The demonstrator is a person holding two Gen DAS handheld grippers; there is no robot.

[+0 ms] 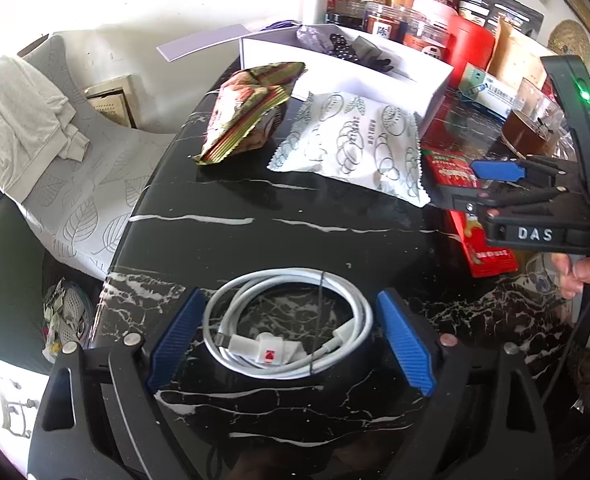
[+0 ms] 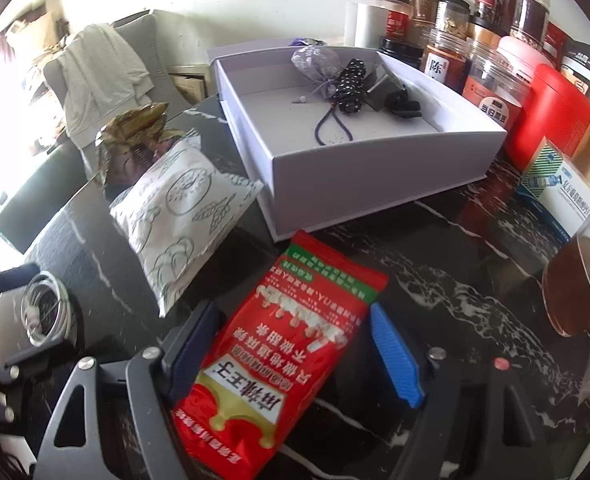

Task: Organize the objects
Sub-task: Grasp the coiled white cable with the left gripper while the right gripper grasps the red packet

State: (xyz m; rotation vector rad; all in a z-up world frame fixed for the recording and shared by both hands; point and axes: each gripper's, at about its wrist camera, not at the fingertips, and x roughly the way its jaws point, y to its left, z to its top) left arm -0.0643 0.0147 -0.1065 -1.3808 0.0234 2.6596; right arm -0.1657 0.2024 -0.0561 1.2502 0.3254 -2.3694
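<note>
Currently: my left gripper (image 1: 291,344) wide, straddling coiled cable (image 1: 291,320), lower centre; right gripper (image 2: 295,356) wide around red packet (image 2: 283,356), unclamped, presumably box-bound (image 2: 375,168).

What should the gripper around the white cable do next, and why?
Probably close gently on the coiled white cable. The left gripper is open, its blue fingers flanking the coil without pressing it, and the cable lies on the dark marble table. Once held, it could go to the open white box.

Both the left hand-held gripper (image 1: 291,344) and the right hand-held gripper (image 2: 295,354) angle downward, jaws spread apart.
</note>
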